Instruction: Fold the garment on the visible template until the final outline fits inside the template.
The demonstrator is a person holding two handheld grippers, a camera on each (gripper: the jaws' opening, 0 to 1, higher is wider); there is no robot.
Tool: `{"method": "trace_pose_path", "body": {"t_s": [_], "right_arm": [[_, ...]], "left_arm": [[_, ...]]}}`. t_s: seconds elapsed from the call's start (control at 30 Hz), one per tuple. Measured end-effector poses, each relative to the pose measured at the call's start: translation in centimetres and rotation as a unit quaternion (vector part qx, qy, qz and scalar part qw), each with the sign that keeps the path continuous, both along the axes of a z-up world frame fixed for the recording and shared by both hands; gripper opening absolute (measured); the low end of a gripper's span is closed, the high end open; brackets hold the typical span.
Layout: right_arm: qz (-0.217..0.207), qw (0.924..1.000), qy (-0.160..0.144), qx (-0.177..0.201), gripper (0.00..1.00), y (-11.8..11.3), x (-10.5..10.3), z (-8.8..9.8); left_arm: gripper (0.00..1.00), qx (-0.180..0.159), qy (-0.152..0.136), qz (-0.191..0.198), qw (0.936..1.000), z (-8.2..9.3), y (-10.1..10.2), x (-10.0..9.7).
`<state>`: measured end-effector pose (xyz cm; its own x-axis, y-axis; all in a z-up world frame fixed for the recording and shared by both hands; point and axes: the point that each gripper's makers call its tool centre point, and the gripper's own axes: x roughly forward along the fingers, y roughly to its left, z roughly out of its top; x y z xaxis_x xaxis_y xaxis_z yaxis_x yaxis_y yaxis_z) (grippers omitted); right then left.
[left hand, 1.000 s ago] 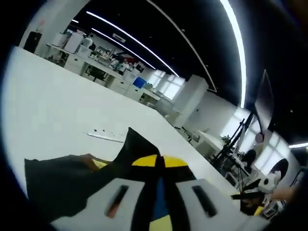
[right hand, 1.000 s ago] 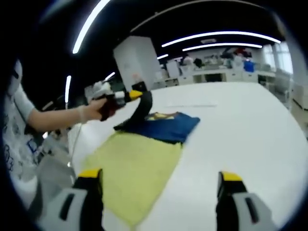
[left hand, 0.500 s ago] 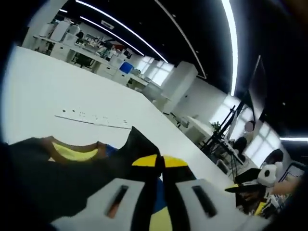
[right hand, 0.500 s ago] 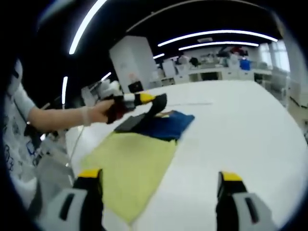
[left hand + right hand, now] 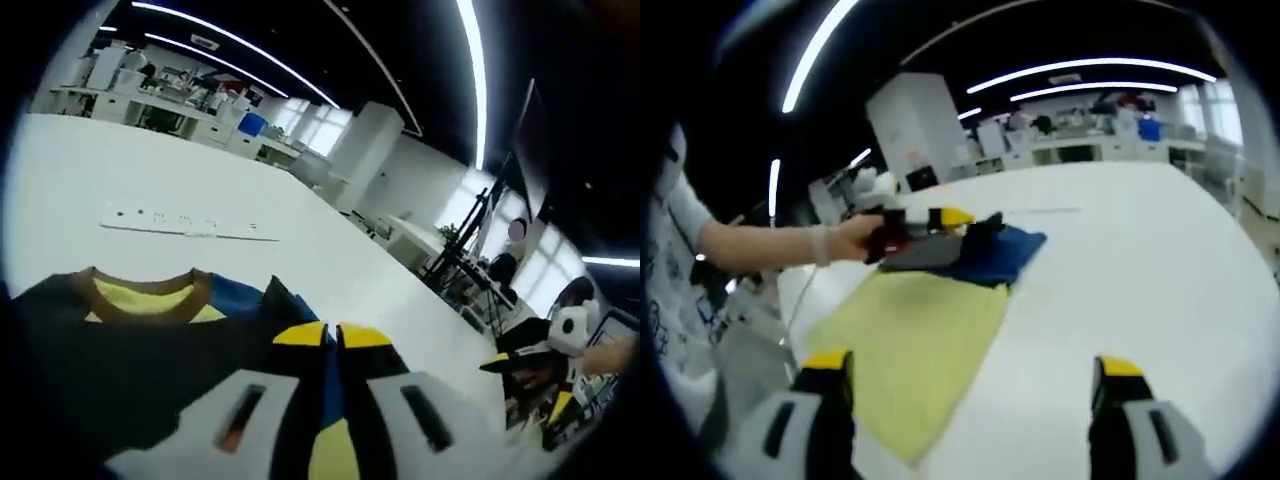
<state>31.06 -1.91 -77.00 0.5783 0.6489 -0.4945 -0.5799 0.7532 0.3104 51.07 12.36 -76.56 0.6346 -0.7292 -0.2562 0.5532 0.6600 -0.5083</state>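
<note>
The garment [image 5: 120, 350] is dark with a blue panel and a yellow, brown-edged collar, and it lies spread below my left gripper [image 5: 332, 336]. The jaws are shut on a fold of its dark cloth. In the right gripper view the garment [image 5: 998, 255] is a blue and dark bundle at the far end of the yellow template [image 5: 915, 340]. A gloved hand holds the left gripper [image 5: 955, 218] low over it. My right gripper [image 5: 970, 372] hangs open above the template's near end, holding nothing.
A long white strip [image 5: 185, 222] lies on the white table [image 5: 60, 170] beyond the garment. A person's arm [image 5: 760, 245] reaches in from the left. The other gripper [image 5: 515, 362] is at the far right. Desks and office gear stand far behind.
The left gripper has come down and forward with the fold, from raised above the garment to almost flat on it. The right gripper has stayed open and still.
</note>
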Motion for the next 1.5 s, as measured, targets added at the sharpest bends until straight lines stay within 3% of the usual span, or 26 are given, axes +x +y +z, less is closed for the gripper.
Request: {"method": "trace_pose_path", "body": {"t_s": [0.07,0.23,0.37,0.8,1.13,1.4,1.5], "right_arm": [[0.001,1.0,0.0,0.0,0.99,0.0,0.1,-0.1],[0.004,1.0,-0.002,0.002,0.99,0.2,0.2,0.0],[0.005,1.0,-0.005,0.004,0.99,0.8,0.2,0.2],[0.015,0.9996,-0.022,0.004,0.99,2.2,1.4,1.1],[0.028,0.9992,-0.03,0.0,0.99,3.2,2.0,1.6],[0.033,0.9991,-0.025,-0.007,0.99,3.7,1.7,1.1],[0.034,0.9991,-0.022,-0.008,0.94,3.7,1.4,0.8]], "left_arm": [[0.19,0.007,-0.009,0.0,0.9999,0.1,-0.1,-0.1],[0.71,0.023,-0.027,0.004,0.9994,0.2,-0.2,0.0],[0.99,0.029,-0.035,0.002,0.999,0.4,0.0,-0.1],[0.99,0.053,-0.059,-0.007,0.9968,2.3,3.9,-2.0],[0.93,0.058,-0.058,0.019,0.9964,2.1,9.1,-3.2],[0.9,0.059,-0.055,0.025,0.9965,2.1,12.3,-5.8],[0.88,0.064,-0.05,0.024,0.9964,1.9,13.1,-7.5]]}}
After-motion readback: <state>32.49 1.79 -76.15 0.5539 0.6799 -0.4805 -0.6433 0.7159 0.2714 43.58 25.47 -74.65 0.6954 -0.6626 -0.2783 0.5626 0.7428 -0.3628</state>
